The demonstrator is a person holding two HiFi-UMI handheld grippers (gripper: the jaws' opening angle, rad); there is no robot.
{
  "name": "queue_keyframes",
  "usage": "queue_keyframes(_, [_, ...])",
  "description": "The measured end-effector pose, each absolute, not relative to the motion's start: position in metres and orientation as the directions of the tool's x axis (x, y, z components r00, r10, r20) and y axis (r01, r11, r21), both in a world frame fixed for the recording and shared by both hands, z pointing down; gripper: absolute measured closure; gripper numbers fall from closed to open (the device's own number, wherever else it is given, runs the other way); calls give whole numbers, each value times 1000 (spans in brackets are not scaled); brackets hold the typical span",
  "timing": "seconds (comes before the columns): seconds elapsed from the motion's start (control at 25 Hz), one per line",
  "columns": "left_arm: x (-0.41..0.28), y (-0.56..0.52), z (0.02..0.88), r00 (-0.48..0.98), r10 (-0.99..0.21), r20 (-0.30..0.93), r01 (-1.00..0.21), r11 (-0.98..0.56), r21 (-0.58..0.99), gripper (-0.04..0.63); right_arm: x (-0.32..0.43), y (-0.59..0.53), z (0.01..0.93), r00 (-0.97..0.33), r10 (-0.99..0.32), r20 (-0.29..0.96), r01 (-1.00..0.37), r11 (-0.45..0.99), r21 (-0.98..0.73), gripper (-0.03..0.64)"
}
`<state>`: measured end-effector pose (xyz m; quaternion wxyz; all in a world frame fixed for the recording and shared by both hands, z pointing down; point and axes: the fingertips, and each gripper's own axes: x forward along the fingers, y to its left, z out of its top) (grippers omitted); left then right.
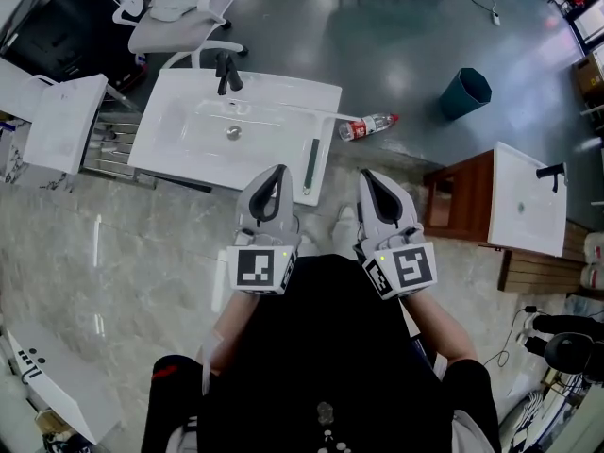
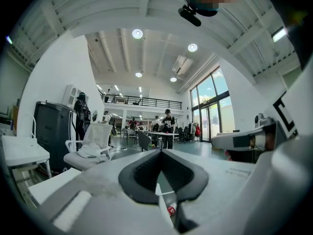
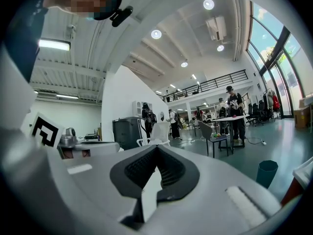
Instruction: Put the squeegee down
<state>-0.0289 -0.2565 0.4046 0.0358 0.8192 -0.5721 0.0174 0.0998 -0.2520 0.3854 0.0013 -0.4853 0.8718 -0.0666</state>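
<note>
The squeegee [image 1: 310, 166], a long dark strip, lies along the right side of the white sink top [image 1: 179, 92], free of both grippers. My left gripper [image 1: 276, 172] hovers just in front of the sink's near edge, a little left of the squeegee, with its jaws shut and nothing in them. My right gripper [image 1: 369, 176] hangs beside it to the right, over the floor, also shut and empty. Seen from the left gripper view, the left gripper [image 2: 162, 151] has its tips pressed together. The right gripper [image 3: 156, 146] looks the same in its own view.
A black faucet [image 1: 226, 72] stands at the sink's far edge. A plastic bottle [image 1: 367, 126] lies on the floor by the sink's right corner, also visible as the bottle [image 2: 170, 210]. A teal bin [image 1: 464, 92], a second basin on a wooden cabinet [image 1: 455, 201] and a white chair [image 1: 184, 12] surround the spot.
</note>
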Motion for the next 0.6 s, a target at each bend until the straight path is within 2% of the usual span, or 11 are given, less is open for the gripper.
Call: queue_keyframes(0.6, [-38, -258, 414, 331, -940, 83, -943, -325, 70, 593, 89, -254, 395, -543, -835, 90, -838, 532, -120, 617])
